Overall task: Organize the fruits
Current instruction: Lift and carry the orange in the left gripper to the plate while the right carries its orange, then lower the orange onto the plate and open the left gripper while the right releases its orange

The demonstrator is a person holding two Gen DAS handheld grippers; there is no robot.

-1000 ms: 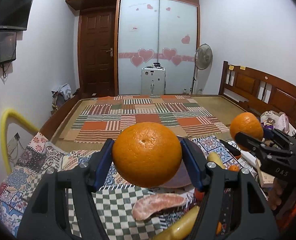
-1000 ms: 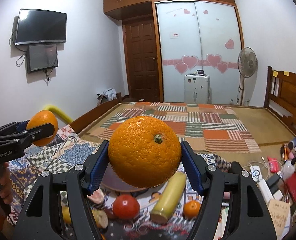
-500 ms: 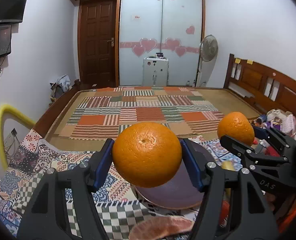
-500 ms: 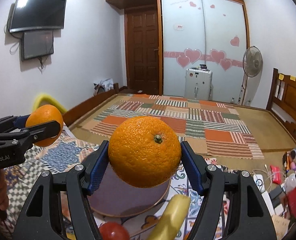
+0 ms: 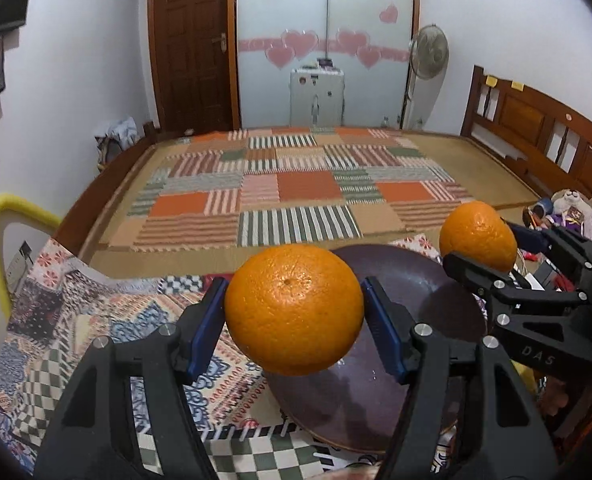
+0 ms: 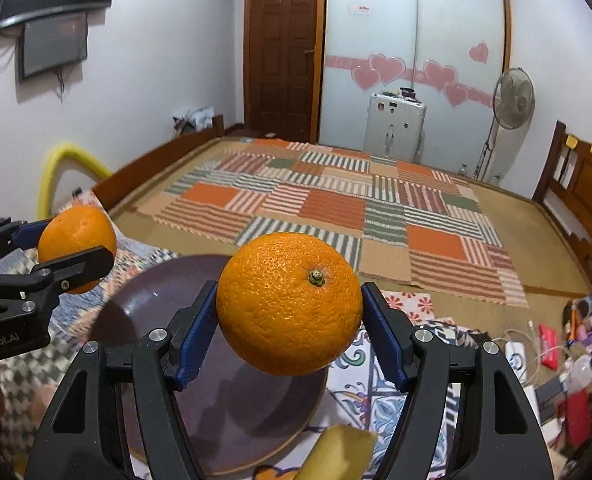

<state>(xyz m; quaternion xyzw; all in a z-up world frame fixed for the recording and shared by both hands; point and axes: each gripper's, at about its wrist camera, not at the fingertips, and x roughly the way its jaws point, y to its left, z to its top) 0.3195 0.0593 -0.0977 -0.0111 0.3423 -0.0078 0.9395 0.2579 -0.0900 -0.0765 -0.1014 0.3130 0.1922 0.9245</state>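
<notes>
My left gripper (image 5: 293, 312) is shut on a large orange (image 5: 293, 308), its blue pads pressing both sides, above the left part of a dark purple plate (image 5: 400, 280). My right gripper (image 6: 289, 306) is shut on a second orange (image 6: 289, 304) with its stem facing me, above the same plate (image 6: 143, 308). Each view shows the other gripper beside it: the right gripper (image 5: 480, 236) with its orange (image 5: 478, 236) over the plate's right rim, the left gripper (image 6: 75, 248) with its orange (image 6: 75, 246) at the plate's left.
The plate lies on a patchwork cloth (image 5: 95, 332). A yellow fruit tip (image 6: 340, 452) pokes up at the bottom. Clutter and a cable (image 6: 536, 352) fill the right side. Beyond lies a bed with a striped mat (image 5: 296, 192) and wooden headboard (image 5: 536, 128).
Both grippers have moved forward and down with their oranges, tilting lower, so they now hang over the purple plate. The tomato, grapefruit segment and small orange have slid out of view below.
</notes>
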